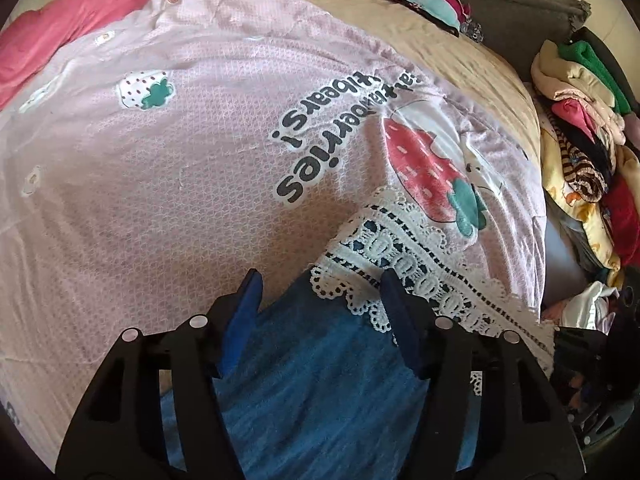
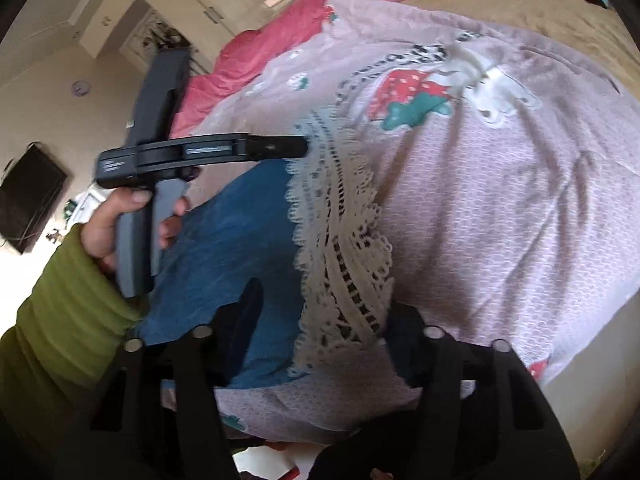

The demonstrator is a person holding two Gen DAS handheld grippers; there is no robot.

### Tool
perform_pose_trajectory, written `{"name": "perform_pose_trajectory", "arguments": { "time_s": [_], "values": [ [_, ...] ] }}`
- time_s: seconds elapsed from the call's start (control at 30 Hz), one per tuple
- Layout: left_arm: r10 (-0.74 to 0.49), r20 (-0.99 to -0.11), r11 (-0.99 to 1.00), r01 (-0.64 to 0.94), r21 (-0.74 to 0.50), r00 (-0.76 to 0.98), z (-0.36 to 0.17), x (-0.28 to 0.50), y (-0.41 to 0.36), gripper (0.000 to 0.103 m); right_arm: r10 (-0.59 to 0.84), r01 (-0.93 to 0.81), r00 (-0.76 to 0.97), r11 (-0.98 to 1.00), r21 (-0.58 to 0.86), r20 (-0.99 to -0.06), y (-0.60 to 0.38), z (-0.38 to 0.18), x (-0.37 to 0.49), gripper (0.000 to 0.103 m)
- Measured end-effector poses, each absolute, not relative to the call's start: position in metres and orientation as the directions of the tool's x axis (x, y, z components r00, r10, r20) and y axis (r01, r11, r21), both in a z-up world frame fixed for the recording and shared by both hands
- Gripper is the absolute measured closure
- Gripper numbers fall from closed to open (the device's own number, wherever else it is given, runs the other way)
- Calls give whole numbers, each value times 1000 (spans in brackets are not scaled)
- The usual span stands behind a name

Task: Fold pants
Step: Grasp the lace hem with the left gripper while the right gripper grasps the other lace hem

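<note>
Blue-padded fingers (image 1: 248,312) of the left gripper (image 1: 320,276) straddle the pants (image 1: 320,392) at 6 o'clock in the left wrist view, jaws roughly half apart, with denim lying flat between them and neither pad visibly biting. The pants, blue denim with a white lace hem (image 1: 400,248), lie on a pink strawberry-print bedspread (image 1: 160,180), the lace running from the centre toward 4 o'clock. A heap of unfolded clothes (image 1: 580,128) crowds the bed's edge at 3 o'clock.

From the right wrist view, the right gripper (image 2: 328,300) sits at 6 o'clock over the same leg end, with denim and lace bunched between its fingers. Its jaws also stand partly apart; whether the pads press the cloth cannot be told, since lace covers the finger at 5 o'clock. At 9 o'clock a hand (image 2: 108,228) in a green sleeve (image 2: 60,320) holds the left tool.

The fold looks barely begun, and the risks lie in the pinch. Open lace could snag on a pad edge and tear or stretch when lifted. A pad could catch only the top layer, so the leg peels apart instead of folding. Jaws driven too low could gather the loose bedspread with the denim and drag it along. Uneven lifting between the two hands would skew the crease.
</note>
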State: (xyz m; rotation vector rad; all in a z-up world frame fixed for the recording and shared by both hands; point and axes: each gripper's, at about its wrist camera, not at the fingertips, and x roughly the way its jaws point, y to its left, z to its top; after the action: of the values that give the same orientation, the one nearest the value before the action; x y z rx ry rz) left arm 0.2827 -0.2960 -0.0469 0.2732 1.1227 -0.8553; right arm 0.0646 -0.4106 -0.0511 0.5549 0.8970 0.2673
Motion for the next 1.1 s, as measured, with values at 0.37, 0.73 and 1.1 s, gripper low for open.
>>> {"name": "perform_pose_trajectory", "arguments": {
  "time_s": [0.37,0.73,1.1],
  "values": [
    [-475,-874,603,761,-238,103,-53,279,-298,54,483,-20,582,812,583,-654,-403,-54,77,73],
    [-498,-862,569,785,-245,92,-56,273,-299,72,480,7,560,812,584,-675,-400,-60,86,71],
    [-520,-843,583,778,-235,135,-44,266,-289,91,519,-40,583,787,615,-625,-397,-54,84,73]
  ]
}}
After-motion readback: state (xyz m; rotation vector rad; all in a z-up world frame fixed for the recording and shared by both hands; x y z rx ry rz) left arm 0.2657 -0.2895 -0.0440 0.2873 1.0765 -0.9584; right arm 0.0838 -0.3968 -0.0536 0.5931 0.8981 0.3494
